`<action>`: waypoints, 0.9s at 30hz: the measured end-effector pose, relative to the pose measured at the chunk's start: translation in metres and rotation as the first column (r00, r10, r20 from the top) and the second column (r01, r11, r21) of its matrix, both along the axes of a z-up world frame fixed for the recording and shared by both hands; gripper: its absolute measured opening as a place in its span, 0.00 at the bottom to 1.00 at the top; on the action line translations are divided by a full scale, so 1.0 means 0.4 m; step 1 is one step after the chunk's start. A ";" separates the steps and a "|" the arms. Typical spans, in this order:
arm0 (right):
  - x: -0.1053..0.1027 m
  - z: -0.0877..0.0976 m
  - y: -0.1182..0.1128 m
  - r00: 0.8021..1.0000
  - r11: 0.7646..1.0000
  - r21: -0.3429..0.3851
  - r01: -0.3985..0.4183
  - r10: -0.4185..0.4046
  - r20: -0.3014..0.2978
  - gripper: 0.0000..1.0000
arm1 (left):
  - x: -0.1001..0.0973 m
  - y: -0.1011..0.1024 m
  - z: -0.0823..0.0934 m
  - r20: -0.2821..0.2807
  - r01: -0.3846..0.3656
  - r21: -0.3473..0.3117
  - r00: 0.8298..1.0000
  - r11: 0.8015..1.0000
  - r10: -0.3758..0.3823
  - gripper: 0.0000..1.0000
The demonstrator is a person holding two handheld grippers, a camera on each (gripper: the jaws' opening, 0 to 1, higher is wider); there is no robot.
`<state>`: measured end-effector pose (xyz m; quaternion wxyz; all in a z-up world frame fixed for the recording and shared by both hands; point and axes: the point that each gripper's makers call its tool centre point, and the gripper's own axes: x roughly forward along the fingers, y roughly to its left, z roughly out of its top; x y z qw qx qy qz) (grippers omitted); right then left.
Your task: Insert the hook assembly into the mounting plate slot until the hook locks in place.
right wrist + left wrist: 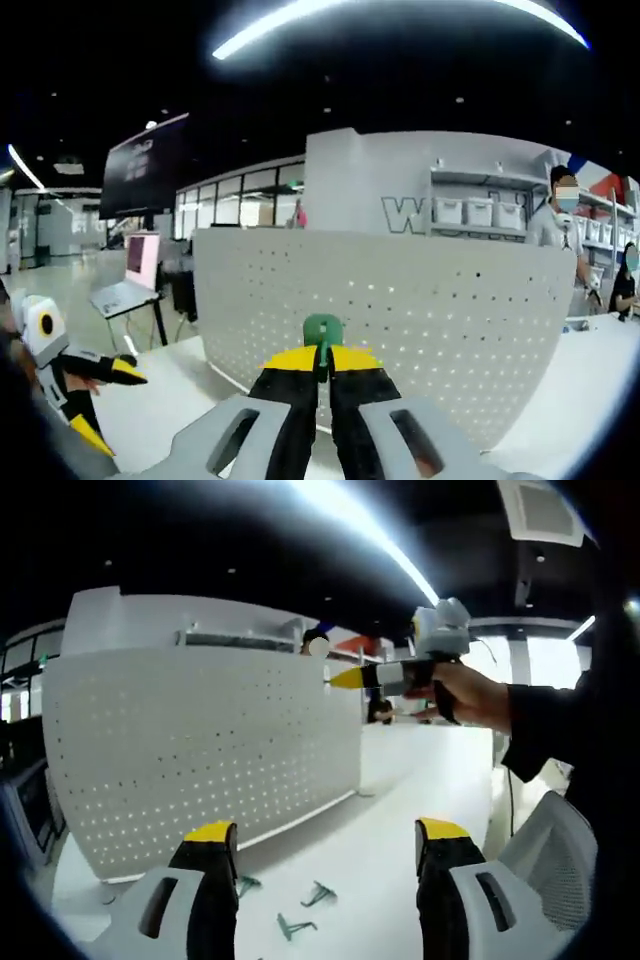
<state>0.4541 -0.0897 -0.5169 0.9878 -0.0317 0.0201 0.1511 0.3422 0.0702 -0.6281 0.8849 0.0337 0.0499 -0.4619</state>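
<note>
Gripping a green hook (322,330) between closed yellow-tipped jaws, right gripper (322,365), lower centre of right gripper view, facing white perforated plate (420,320) just beyond. Judged step: approach, insertion not yet made. Next move calls for aligning hook with a slot and pressing home. Left gripper (325,840) open, empty, low in left gripper view; spare green hooks (318,893) on table (400,790) between its jaws.
</note>
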 end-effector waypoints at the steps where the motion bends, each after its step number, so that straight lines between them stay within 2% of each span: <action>1: 0.010 0.006 -0.003 1.000 1.000 0.004 0.005 -0.005 0.004 0.01 | -0.003 0.000 -0.002 0.002 0.006 0.003 1.000 1.000 -0.006 0.74; 8: 0.092 0.062 -0.046 0.996 0.997 0.013 0.083 -0.083 0.043 0.01 | -0.009 0.011 -0.013 0.004 0.010 0.000 1.000 1.000 -0.010 0.75; 15: 0.160 0.086 -0.058 0.988 0.990 -0.002 0.141 -0.140 0.071 0.01 | -0.015 0.011 -0.035 -0.010 0.015 -0.010 1.000 1.000 -0.015 0.76; 20: 0.203 0.079 -0.068 0.982 0.984 -0.023 0.175 -0.173 0.071 0.01 | -0.019 0.013 -0.043 -0.022 0.013 -0.019 1.000 1.000 -0.013 0.75; 22: 0.214 0.078 -0.071 0.977 0.979 -0.054 0.198 -0.193 0.086 0.01 | -0.019 0.013 -0.047 -0.025 0.012 -0.020 1.000 1.000 -0.013 0.75; 26: 0.231 0.065 -0.074 0.972 0.972 -0.050 0.228 -0.224 0.076 0.01 | -0.022 0.013 -0.054 -0.033 0.012 -0.022 0.999 1.000 -0.013 0.75; 27: 0.234 0.064 -0.082 0.966 0.965 -0.077 0.252 -0.246 0.084 0.01 | -0.022 0.014 -0.055 -0.035 0.012 -0.023 0.999 1.000 -0.013 0.75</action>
